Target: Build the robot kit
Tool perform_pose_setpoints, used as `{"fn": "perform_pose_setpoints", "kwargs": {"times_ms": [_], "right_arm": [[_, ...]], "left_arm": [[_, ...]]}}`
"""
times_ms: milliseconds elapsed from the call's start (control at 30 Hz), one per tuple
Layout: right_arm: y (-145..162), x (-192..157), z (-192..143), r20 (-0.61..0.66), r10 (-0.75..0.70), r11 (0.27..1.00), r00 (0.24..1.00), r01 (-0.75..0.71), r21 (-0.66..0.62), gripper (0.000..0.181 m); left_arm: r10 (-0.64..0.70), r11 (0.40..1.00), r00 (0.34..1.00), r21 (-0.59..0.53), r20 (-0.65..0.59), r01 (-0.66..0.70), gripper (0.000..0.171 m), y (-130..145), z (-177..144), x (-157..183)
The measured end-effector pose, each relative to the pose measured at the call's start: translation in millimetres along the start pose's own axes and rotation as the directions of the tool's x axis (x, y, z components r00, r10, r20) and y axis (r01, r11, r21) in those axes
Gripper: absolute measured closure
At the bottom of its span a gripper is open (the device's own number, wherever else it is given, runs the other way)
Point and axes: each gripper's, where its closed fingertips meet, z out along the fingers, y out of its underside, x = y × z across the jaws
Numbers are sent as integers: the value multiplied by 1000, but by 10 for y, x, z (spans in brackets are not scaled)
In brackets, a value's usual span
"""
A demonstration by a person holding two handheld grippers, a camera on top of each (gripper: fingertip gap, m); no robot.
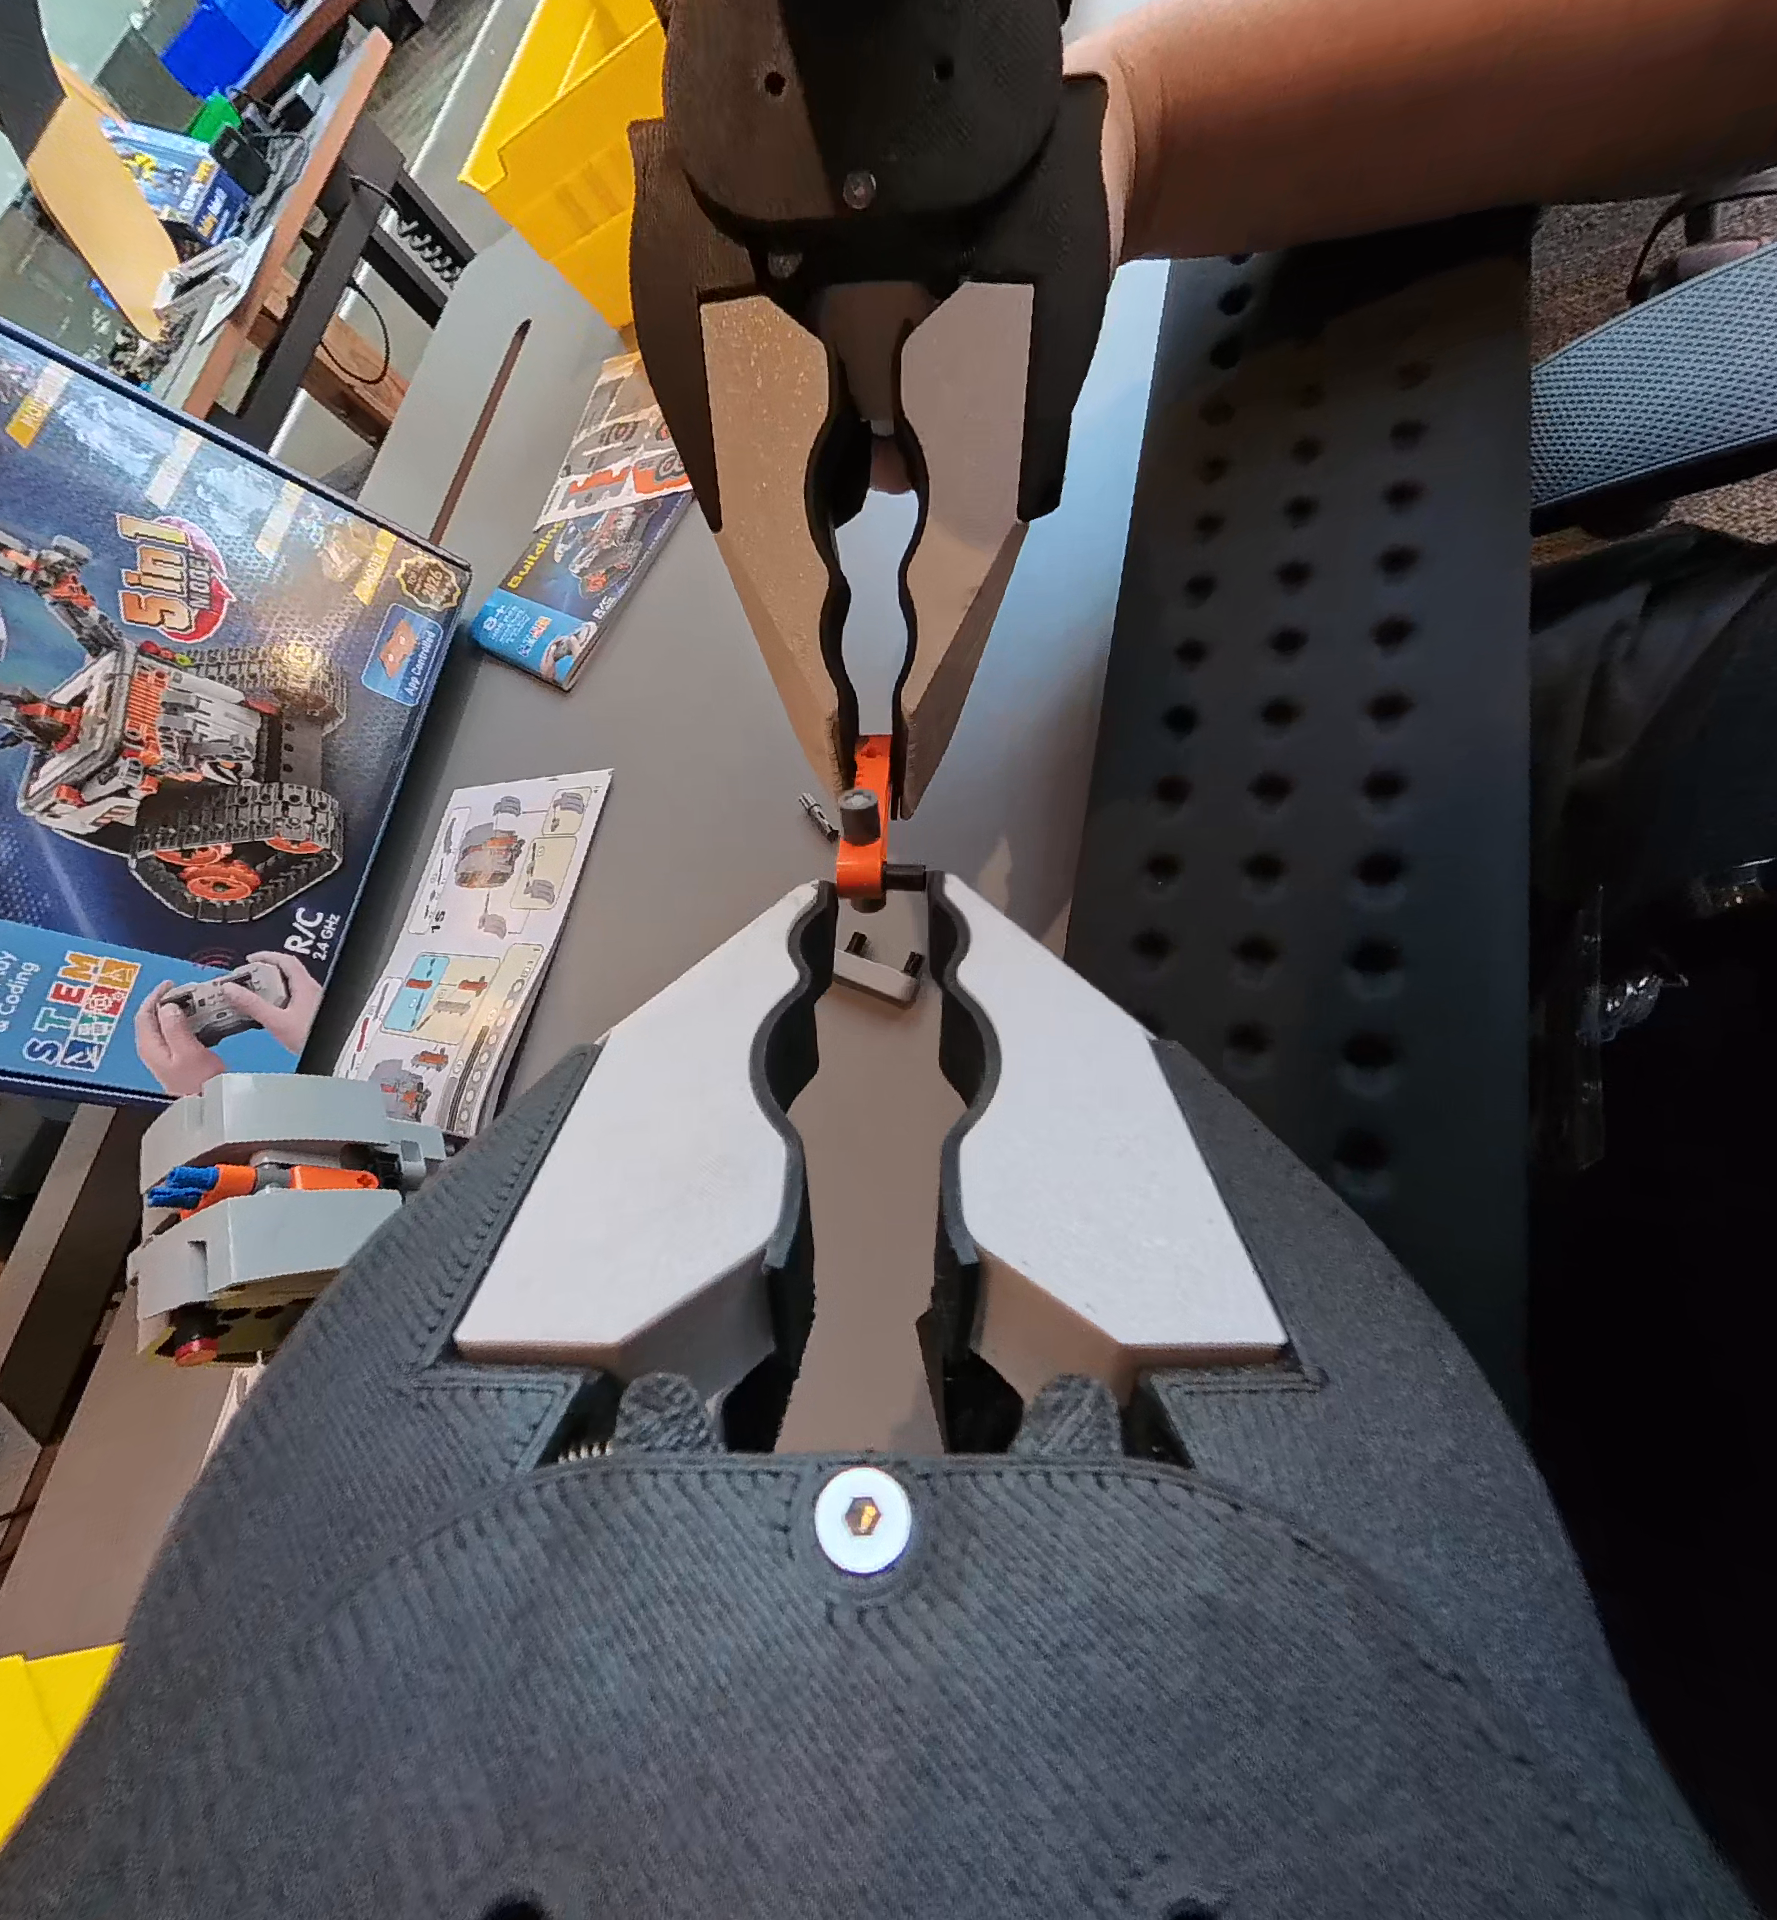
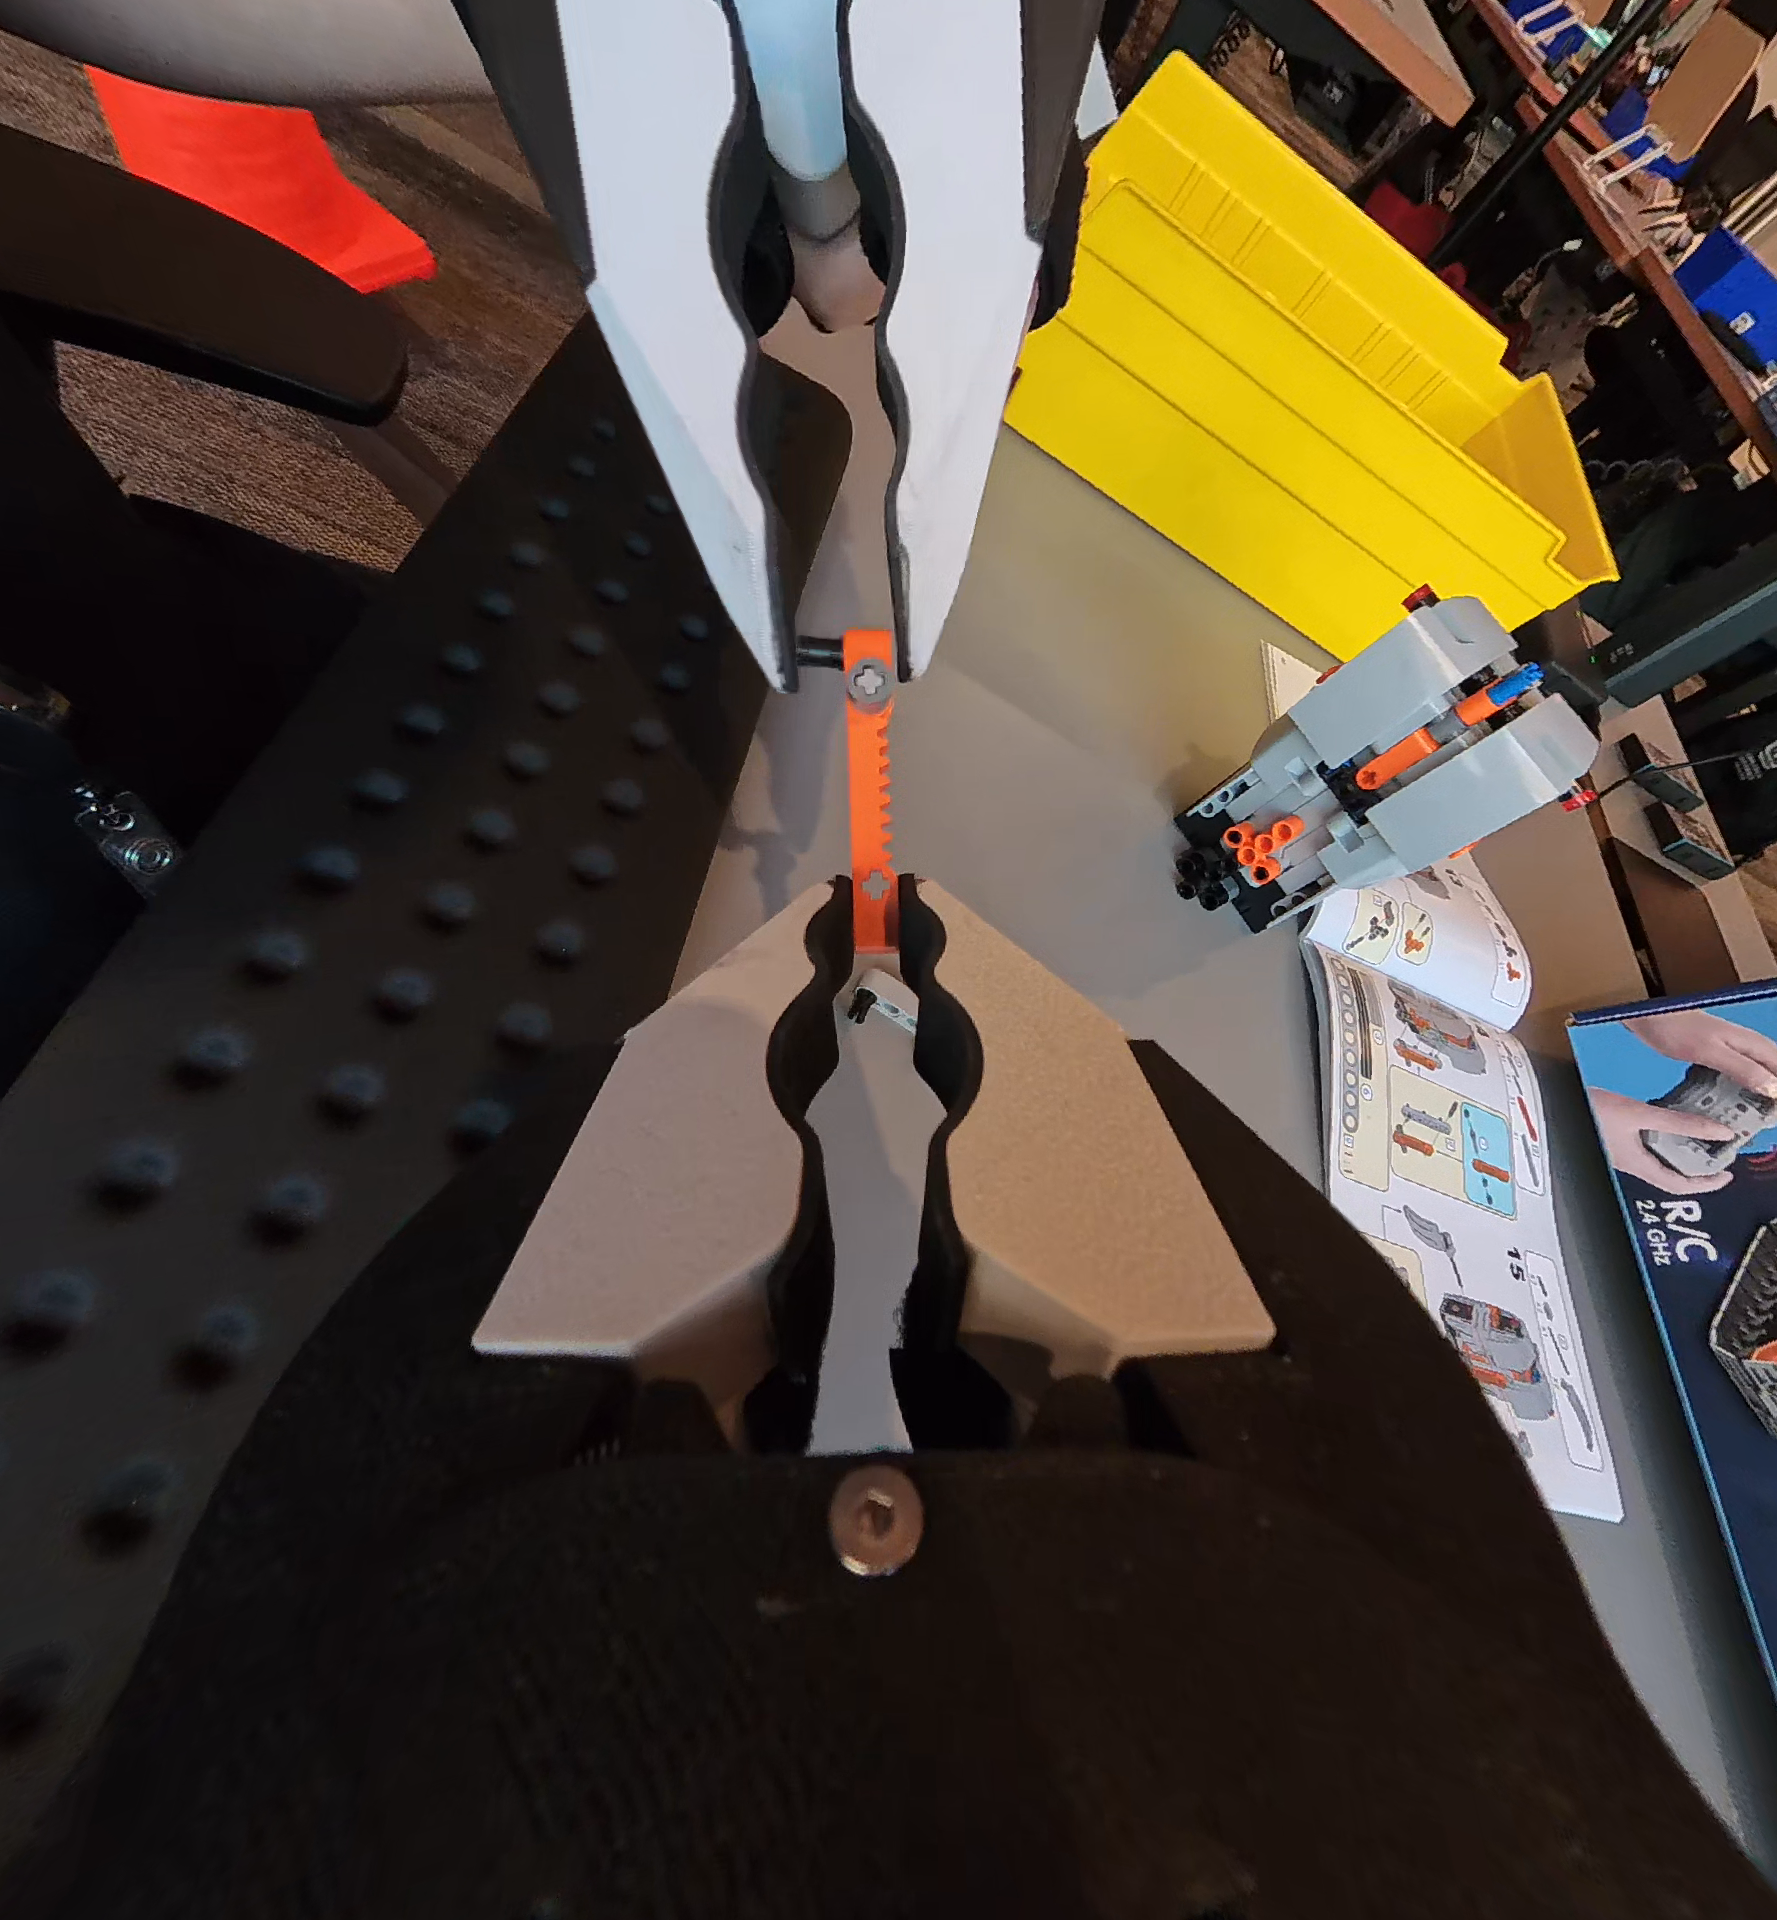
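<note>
Toy kit box (image 1: pixel 136 727) at 9 o'clock on grey table (image 1: pixel 718 665); open instruction booklet (image 1: pixel 468 966) beside it; grey-orange brick model (image 1: pixel 260 1216) at 8 o'clock. Centre: orange toothed beam (image 2: pixel 871 790) spans both grippers. Left gripper (image 1: pixel 876 888) clamped on beam's near end, at black pin (image 1: pixel 905 876). Right gripper (image 2: pixel 876 909) clamped on opposite end. Yellow bin (image 2: pixel 1279 416) at 1 o'clock in right wrist view.

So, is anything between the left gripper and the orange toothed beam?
Nothing visible. The orange toothed beam, held by the right gripper, has its far end, with a black pin, inside the left gripper.
</note>
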Motion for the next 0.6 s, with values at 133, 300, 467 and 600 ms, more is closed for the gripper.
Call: {"fn": "perform_pose_setpoints", "kwargs": {"times_ms": [133,300,467,600], "right_arm": [[9,-9,11,0,-6,1000,1000,6,-8,174],[-12,4,-8,-3,1,1000,1000,-1,6,175],[-22,10,-13,-8,4,1000,1000,-4,9,175],[-31,23,-16,-15,12,1000,1000,-12,14,174]], "left_arm": [[2,1000,1000,-1,1,-2,155,2,9,0],[11,1000,1000,6,15,-11,157,-17,-1,-14],[21,1000,999,6,36,-21,157,-28,-7,-24],[-13,1000,999,9,46,13,157,-26,-9,-44]]}}
